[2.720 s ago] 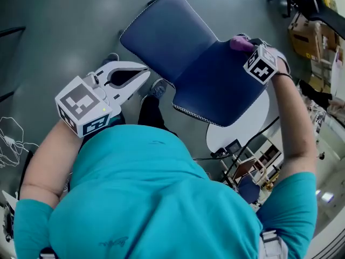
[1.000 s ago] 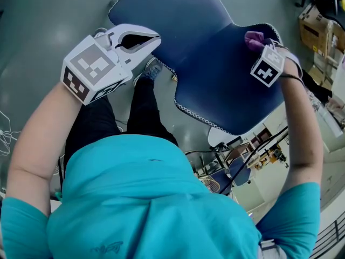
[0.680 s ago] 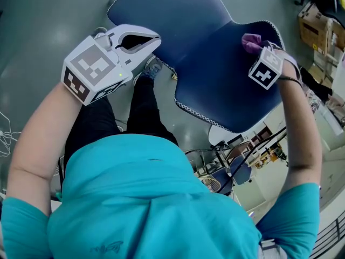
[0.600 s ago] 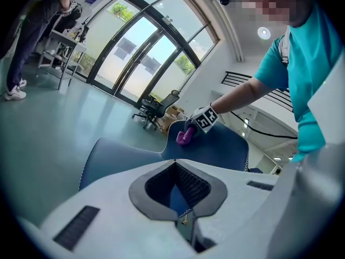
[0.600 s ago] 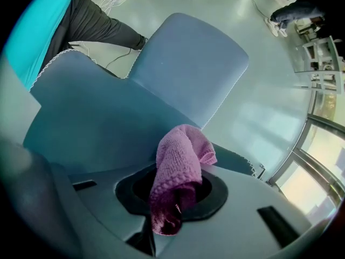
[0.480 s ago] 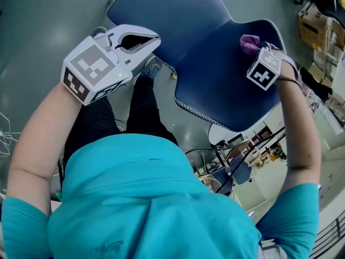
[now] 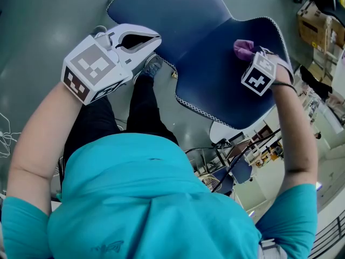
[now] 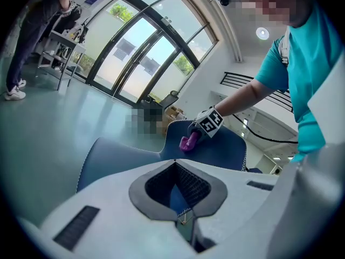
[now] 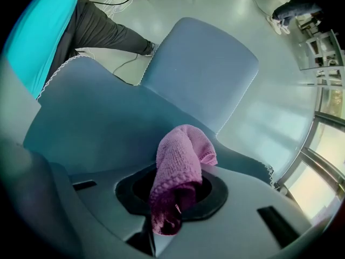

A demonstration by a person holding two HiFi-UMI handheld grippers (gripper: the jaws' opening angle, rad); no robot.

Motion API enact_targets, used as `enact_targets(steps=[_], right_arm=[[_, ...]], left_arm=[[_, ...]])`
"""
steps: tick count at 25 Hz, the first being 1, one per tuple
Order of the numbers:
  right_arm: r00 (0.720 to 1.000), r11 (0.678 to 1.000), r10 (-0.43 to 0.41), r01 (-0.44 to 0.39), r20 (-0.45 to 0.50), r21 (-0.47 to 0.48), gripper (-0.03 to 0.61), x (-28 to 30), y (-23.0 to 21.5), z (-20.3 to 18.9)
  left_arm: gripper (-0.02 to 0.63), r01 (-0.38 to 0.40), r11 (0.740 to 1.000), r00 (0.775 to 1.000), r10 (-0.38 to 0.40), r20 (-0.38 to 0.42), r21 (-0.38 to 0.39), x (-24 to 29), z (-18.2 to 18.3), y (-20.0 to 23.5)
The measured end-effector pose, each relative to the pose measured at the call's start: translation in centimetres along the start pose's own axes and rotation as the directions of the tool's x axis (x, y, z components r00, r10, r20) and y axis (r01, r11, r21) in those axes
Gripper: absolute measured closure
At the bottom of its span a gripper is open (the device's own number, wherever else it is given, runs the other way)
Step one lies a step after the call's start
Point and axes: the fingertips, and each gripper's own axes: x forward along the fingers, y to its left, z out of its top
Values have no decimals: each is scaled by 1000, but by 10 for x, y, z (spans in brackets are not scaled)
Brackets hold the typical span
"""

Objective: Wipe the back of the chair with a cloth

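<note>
Right tool (image 9: pixel 173 212) clenched on a pink cloth (image 9: pixel 181 163); cloth bunched between the jaws, its folded end sticking out past the tips; in the head view the right tool (image 7: pixel 248 54) sits right of centre with the cloth (image 7: pixel 243 48) at its tip, lying on the backrest (image 7: pixel 221 90) of a dark blue chair (image 7: pixel 178 20); marker cube (image 7: pixel 257 74) just below the cloth; cloth is in the upper part of the backrest, near its white-stitched rim.

Left tool (image 8: pixel 185 218) clenched, tips together, nothing held; only the blue chair (image 8: pixel 110 155) shows through the gap behind the tips; head view has the left tool (image 7: pixel 151 39) at upper left, just beside the left rim of the seat (image 7: pixel 161 9), contact unclear; well apart from the cloth.

In the left gripper view the right tool (image 8: pixel 195 139) and cloth (image 8: pixel 188 141) show at centre on the backrest (image 8: pixel 223 150).

In the right gripper view the backrest (image 9: pixel 102 123) fills the lower left and the seat (image 9: pixel 199 63) sits above centre.

Around: grey floor (image 7: pixel 48 15); shoe (image 7: pixel 153 66) and dark trouser leg (image 7: pixel 145 107) below the seat; teal shirt (image 7: pixel 145 198) across the bottom; cardboard box (image 7: pixel 311 31) at right edge; big windows (image 8: pixel 135 53) at upper left of the left gripper view.
</note>
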Motion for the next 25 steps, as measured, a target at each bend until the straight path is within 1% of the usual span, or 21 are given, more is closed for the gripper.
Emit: enact_targets(steps=[4,12,17,25], right_arm=[[1000,1000,22,-22,14,-4,497,-2,15,9],[998,998,55,-55,35,10,497,-4,32,16],[996,997,77,-77,42,1,497,-5,45,24],[995,996,87,-87,49,3,497,-6,51,29]], left_arm=[[611,1,1000,1000,-1,1,-1,-3,-2,-1],[611,3,1000,1000,-3,4,-2,-1,-2,-1],[611,5,1000,1000,-5,3,-2,0,-1,-1],[611,9,1000,1000,-9,-2,0,1,-2,0]])
